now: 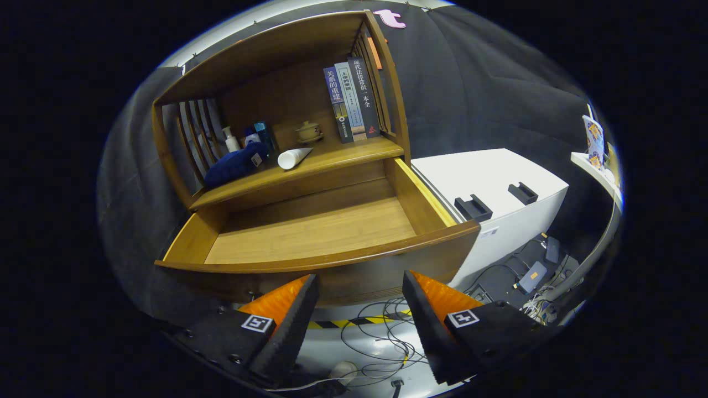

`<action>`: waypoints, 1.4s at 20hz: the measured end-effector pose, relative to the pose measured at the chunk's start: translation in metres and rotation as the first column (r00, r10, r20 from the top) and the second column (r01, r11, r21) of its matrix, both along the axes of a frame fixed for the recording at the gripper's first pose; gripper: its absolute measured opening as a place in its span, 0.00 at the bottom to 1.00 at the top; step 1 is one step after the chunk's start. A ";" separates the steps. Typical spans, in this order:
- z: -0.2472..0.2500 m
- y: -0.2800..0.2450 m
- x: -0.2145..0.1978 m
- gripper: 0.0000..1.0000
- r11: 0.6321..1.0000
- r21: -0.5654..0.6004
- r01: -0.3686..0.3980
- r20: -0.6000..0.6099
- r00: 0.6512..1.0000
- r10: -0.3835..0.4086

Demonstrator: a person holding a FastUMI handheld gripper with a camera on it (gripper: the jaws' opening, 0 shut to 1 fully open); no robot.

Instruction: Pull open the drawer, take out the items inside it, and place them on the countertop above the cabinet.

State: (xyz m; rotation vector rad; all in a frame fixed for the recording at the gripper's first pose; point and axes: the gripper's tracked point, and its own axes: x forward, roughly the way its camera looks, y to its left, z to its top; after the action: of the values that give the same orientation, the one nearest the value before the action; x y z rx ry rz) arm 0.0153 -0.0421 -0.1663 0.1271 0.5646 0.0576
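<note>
So the gripper (359, 284) has its two fingers spread wide apart, nothing between them, just hanging in the air a bit back from the drawer front. Down below the fingers there's a floor with a mess of loose cables (381, 337) and a strip of yellow-black tape (354, 321).

Just ahead of the fingertips is the drawer (315, 232), pulled well out of the wooden cabinet (276, 61). Its wooden bottom is bare as far as I can see.

Right above the drawer is the countertop (343, 155), and that's where the stuff sits: a dark blue pouch (235, 165) toward the left end, a white tube (294, 157) lying on its side next to it, a few small bottles (249, 135) behind the pouch, a little lidded cup (308, 131) further back, and three books (351, 102) standing upright against the right side rails.

To the right of the cabinet there's a white box-like unit (492, 182) with two black brackets (473, 208) on top, and more cables and devices on the floor past it.
</note>
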 end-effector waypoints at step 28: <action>0.005 0.017 0.144 0.97 0.982 -0.143 0.124 0.316 0.946 -0.073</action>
State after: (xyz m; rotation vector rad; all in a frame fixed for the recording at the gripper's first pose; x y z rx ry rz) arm 0.1589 -0.0253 -0.1618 -0.0127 0.2458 -0.0656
